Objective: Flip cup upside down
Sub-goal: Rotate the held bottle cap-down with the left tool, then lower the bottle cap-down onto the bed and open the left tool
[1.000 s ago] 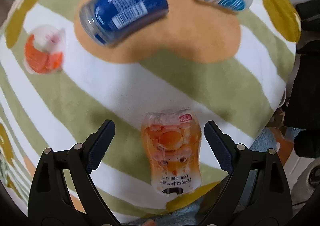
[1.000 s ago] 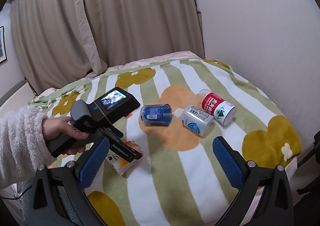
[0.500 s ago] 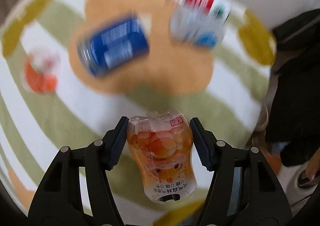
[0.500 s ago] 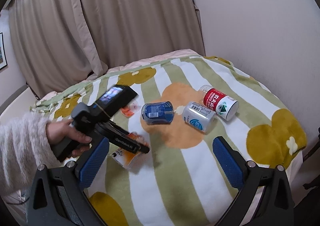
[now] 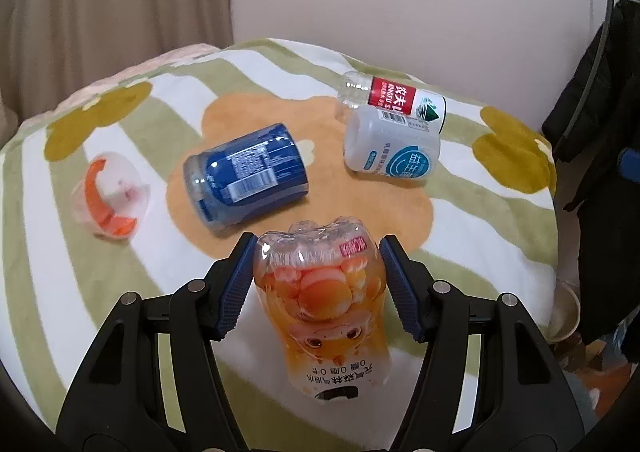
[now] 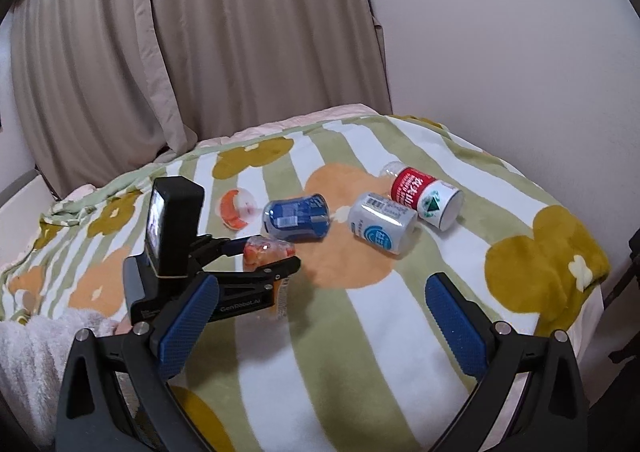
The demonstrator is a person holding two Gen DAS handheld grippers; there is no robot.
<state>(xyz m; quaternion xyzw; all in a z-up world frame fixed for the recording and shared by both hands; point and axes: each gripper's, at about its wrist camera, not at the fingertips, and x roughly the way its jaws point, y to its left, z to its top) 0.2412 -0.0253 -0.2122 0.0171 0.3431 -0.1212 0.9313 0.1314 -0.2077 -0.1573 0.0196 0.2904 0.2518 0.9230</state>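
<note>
An orange fruit jelly cup of clear plastic is clamped between the blue pads of my left gripper, raised off the blanket, with its printed label reading upside down. From the right wrist view the same cup sits tilted in the left gripper, held by a hand in a fluffy white sleeve. My right gripper hangs open over the striped blanket, nothing between its pads.
Lying on the blanket are a blue can-shaped cup, a white bottle, a red-labelled clear bottle and a small orange-and-clear cup. Curtains and a wall stand behind the bed. Dark clothing hangs at right.
My left gripper closed on the jelly cup, lifted it off the blanket and swung level, so the wall now shows. The right gripper stayed open and nearly still.
</note>
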